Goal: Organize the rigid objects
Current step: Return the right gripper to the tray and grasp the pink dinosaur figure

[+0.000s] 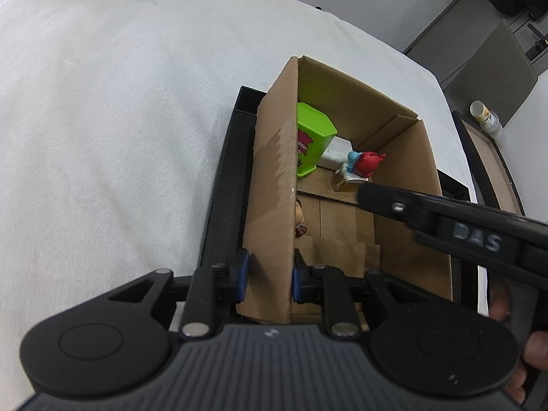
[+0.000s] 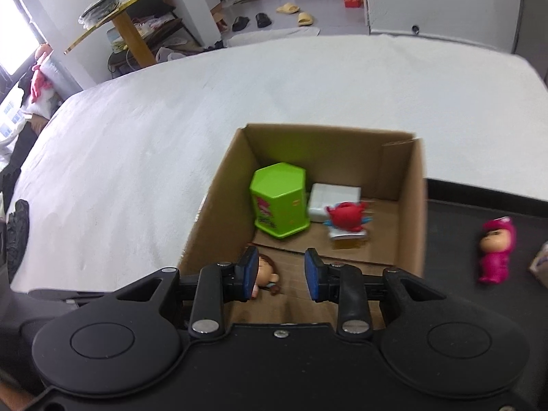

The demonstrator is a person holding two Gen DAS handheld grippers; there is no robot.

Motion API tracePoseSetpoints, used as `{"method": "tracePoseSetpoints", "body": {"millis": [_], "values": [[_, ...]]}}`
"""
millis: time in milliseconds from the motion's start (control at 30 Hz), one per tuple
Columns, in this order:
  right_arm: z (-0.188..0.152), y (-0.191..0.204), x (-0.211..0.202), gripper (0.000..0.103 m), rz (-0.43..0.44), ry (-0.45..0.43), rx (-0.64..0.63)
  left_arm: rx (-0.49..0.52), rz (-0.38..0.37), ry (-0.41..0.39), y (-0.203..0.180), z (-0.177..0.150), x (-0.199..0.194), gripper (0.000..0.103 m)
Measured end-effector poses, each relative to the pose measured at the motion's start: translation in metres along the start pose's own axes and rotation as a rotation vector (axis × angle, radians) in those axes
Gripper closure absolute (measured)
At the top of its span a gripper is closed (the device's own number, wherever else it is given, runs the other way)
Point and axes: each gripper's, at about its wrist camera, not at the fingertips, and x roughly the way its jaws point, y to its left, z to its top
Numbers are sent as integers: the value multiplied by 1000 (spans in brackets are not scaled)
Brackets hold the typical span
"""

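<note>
At the bottom of the left wrist view, the left gripper [image 1: 269,279] pinches the near side wall of the cardboard box [image 1: 274,171] between its blue pads. At the bottom of the right wrist view, the right gripper [image 2: 281,274] hangs over the box with nothing between its jaws; there is a gap between the pads, but that looks like as close as they go.

Just past them a small brown-haired doll [image 2: 267,274] lies on the box floor. Farther in sit a red crab toy [image 2: 346,217], a green tub [image 2: 279,200] and a white block [image 2: 334,198]. At the right of that view, a pink figure [image 2: 496,250] lies outside the box on the black tray [image 2: 455,239].

The cardboard wall is thin. If the left gripper pulls, the box could tip and spill the toys. The pink figure is round, so it might slip when grabbed.
</note>
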Motion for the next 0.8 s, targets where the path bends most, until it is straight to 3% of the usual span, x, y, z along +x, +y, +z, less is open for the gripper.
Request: {"method": "tracePoseSetpoints", "body": {"millis": [200, 367, 633, 800], "values": [[-2, -11, -16, 71, -22, -27, 16, 0, 0, 1, 0, 0, 0, 81], [-5, -21, -32, 60, -39, -64, 29, 1, 4, 1, 0, 0, 0, 81], [-11, -53, -48, 60, -85, -103, 93, -6, 12, 0, -1, 0, 0, 81], [-19, -71, -58, 47, -134, -144, 122, -3, 19, -6, -2, -1, -1, 81]]}}
